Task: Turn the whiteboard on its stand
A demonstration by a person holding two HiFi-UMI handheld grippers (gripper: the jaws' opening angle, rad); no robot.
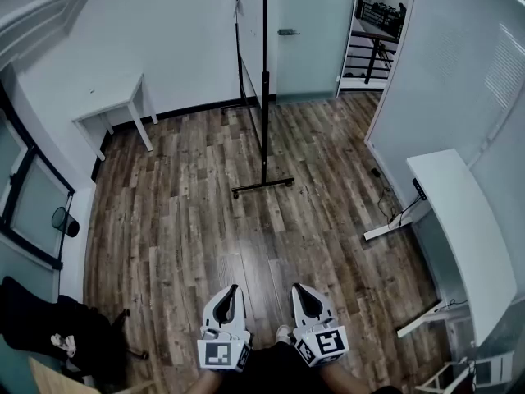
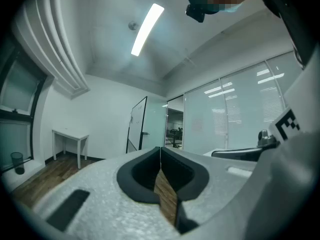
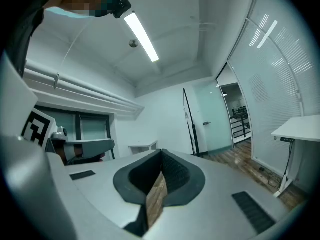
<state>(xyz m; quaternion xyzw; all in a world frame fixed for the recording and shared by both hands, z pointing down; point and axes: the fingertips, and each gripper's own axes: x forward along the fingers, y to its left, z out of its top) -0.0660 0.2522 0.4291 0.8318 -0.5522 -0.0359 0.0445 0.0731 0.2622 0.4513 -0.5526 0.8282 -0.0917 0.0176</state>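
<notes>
The whiteboard [image 1: 240, 52] stands edge-on at the far middle of the room, on a black stand whose upright pole [image 1: 264, 97] rises from a wheeled foot bar [image 1: 262, 187]. Both grippers are held low, near my body and far short of the stand. My left gripper [image 1: 233, 289] and right gripper [image 1: 300, 289] point level toward the board. In the left gripper view the jaws [image 2: 160, 149] meet at the tips with nothing between them, and the whiteboard [image 2: 137, 124] shows far ahead. The right gripper [image 3: 161, 153] is likewise shut and empty, with the whiteboard [image 3: 189, 119] in the distance.
A small white table [image 1: 115, 105] stands by the left wall. A long white desk [image 1: 459, 220] with a cable on the floor lines the right glass wall. A doorway [image 1: 373, 31] is behind the stand. A dark chair [image 1: 49, 322] sits at the near left. Wood floor [image 1: 205, 236] lies between me and the stand.
</notes>
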